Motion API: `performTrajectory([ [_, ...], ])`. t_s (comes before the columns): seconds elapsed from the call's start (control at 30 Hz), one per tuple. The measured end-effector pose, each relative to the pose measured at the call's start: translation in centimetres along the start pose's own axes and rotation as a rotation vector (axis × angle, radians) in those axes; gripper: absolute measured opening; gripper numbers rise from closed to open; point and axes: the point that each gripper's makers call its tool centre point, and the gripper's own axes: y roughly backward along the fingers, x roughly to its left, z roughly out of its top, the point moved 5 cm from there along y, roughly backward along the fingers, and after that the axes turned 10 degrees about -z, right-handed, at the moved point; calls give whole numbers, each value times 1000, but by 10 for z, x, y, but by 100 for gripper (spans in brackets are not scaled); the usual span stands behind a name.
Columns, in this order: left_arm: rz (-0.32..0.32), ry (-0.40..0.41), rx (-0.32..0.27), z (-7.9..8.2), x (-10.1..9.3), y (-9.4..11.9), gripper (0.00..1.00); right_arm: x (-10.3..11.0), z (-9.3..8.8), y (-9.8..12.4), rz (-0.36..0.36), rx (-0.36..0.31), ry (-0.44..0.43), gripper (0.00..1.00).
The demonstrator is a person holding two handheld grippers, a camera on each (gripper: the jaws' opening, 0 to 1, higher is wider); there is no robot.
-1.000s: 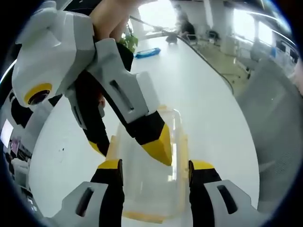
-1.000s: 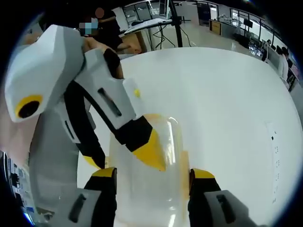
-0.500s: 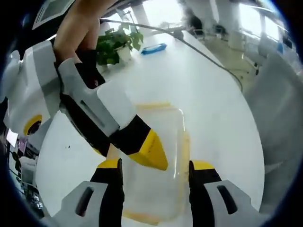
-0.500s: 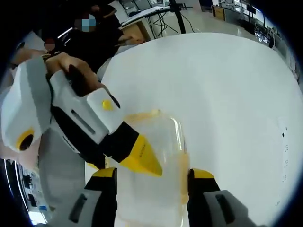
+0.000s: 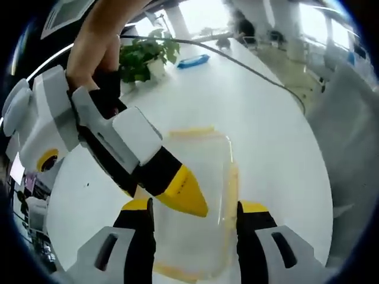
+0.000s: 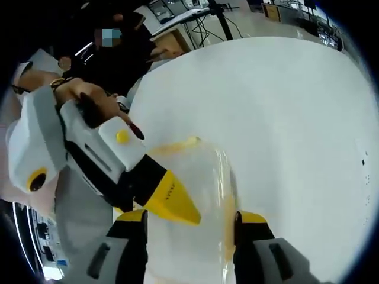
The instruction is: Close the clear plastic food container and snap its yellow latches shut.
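Note:
The clear plastic container (image 5: 204, 165) lies on the white table (image 5: 260, 118), its lid on top. Yellow latches run along its side (image 5: 232, 183) and far end (image 5: 189, 131). My left gripper (image 5: 192, 214) stands open, its jaws straddling the near end. From the upper left the right gripper leans in, a yellow fingertip (image 5: 180, 192) low over the lid. In the right gripper view the same container (image 6: 204, 171) sits between the open jaws of my right gripper (image 6: 190, 218), with the left gripper's yellow fingertip (image 6: 169, 201) above the lid. Whether either tip touches the lid I cannot tell.
A potted plant (image 5: 145, 50) and a blue object (image 5: 192, 61) stand at the table's far end, with a dark cable (image 5: 254, 66) along the edge. A grey chair (image 5: 349, 136) is at the right. A person (image 6: 112, 53) sits behind the table (image 6: 284, 106).
Both grippers have tilted flatter and lower over the lid, so each yellow fingertip now points more sideways across it. The container has stayed in place.

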Motion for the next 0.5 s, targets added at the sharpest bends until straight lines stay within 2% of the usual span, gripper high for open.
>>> performTrajectory([
  [0.03, 24, -7, 2, -1, -1, -2, 51, 0, 1, 0, -2, -4, -3, 58],
  [0.17, 48, -17, -9, -1, -2, -4, 51, 0, -2, 1, -10, -33, -16, 59],
  [0.37, 34, -18, -13, 1, 0, -3, 51, 1, -2, 1, -36, -68, -36, 62],
  [0.5, 5, -58, 18, 1, -1, -2, 52, 4, -3, 0, -56, -119, -63, 63],
])
